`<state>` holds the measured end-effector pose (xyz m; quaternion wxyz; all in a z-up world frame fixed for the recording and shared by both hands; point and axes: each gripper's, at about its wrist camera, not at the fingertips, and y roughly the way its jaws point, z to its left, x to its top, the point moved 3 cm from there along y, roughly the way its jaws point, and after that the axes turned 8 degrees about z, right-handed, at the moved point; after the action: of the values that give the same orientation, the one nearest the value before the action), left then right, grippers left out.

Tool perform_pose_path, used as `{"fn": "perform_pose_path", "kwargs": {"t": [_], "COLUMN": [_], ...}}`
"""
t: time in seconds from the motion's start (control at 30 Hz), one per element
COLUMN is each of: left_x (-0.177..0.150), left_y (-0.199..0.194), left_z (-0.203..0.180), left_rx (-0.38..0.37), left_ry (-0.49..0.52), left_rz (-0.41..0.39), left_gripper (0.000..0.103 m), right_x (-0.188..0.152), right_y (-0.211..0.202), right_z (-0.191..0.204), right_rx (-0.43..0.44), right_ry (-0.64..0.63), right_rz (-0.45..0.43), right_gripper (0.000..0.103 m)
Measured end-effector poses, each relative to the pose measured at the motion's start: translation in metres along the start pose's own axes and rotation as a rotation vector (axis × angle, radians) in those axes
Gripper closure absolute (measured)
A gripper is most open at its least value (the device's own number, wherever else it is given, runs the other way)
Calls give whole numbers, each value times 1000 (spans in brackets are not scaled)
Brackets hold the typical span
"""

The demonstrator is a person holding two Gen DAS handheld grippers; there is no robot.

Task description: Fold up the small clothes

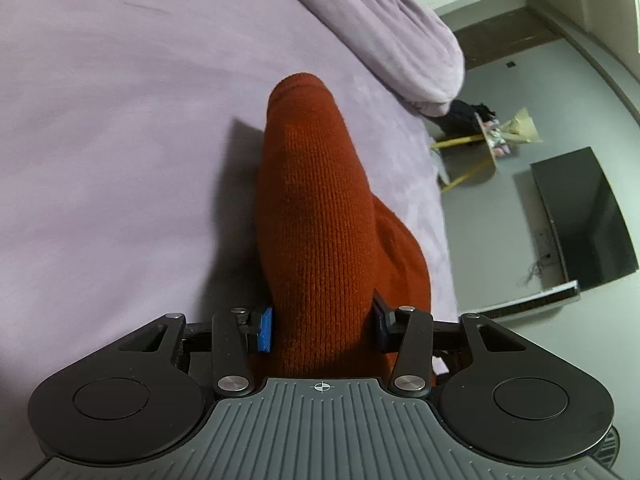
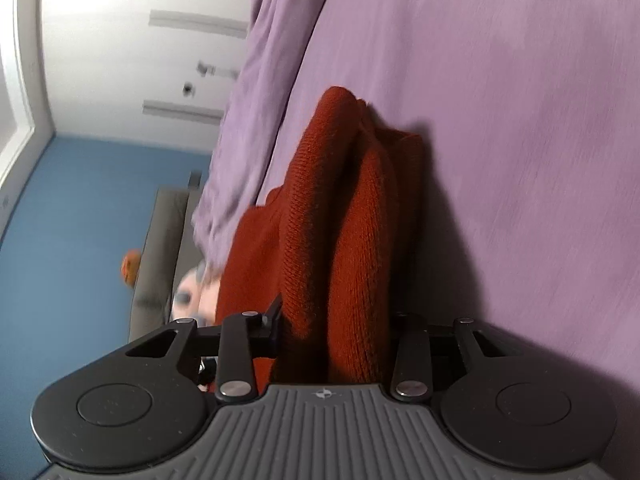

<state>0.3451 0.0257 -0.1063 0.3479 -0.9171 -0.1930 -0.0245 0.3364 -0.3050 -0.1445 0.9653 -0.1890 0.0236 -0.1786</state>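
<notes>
In the left wrist view, the left gripper (image 1: 322, 326) fills the bottom of the frame with its grey ribbed body and black linkage arms. Its jaws stand partly closed, and its blue ribbed pads (image 1: 265, 330) press on both sides of a bunched fold of the rust-orange knitted garment (image 1: 316, 216), so the cloth is pinched between them. From the jaws the garment runs up the centre of the frame as a rounded ridge and casts a dark shadow to its left on the lilac plush bed cover (image 1: 112, 140). At the upper centre lies a heaped fold of lilac blanket (image 1: 396, 36). Beyond the bed edge, at the right, stand a black flat screen (image 1: 588, 216) and a small yellow-legged stand (image 1: 476, 152) by a grey wall.

In the right wrist view, the right gripper (image 2: 334, 332) likewise holds a thick wad of the same garment (image 2: 340, 220), jaws partly closed on several gathered folds; the pad on the right side is hidden by cloth. The cover (image 2: 520, 120) spreads across the right half, the scene blurred. At the left, a grey sofa (image 2: 160, 248) stands against a blue wall (image 2: 80, 220).
</notes>
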Motion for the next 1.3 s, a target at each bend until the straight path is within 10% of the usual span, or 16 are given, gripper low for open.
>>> {"fn": "perform_pose_path", "kwargs": {"t": [0.2,0.33,0.5,0.67,0.83,1.3], "left_x": [-53,-85,-129,-154,-162,-151], "left_y": [-66,-91,-105,-92,-81,-67], "left_z": [41,31,18,18,21,19], "left_rx": [155,208,247,436,537,615], "left_ry": [-69,10,102,179,204,167], "left_rz": [-49,-140,-165,-119,-99,-161], "left_gripper": [50,50,41,39,39,39], "right_x": [-65,-94,-137,-160,-161,-177], "right_y": [37,16,-30,-38,-33,-29], "right_z": [19,40,42,41,46,53], "right_rx": [4,-120,-178,-187,-276,-265], "right_ry": [-46,-124,-92,-101,-123,-65], "right_rz": [125,4,-118,-135,-167,-167], "right_gripper": [58,32,32,38,71,68]}}
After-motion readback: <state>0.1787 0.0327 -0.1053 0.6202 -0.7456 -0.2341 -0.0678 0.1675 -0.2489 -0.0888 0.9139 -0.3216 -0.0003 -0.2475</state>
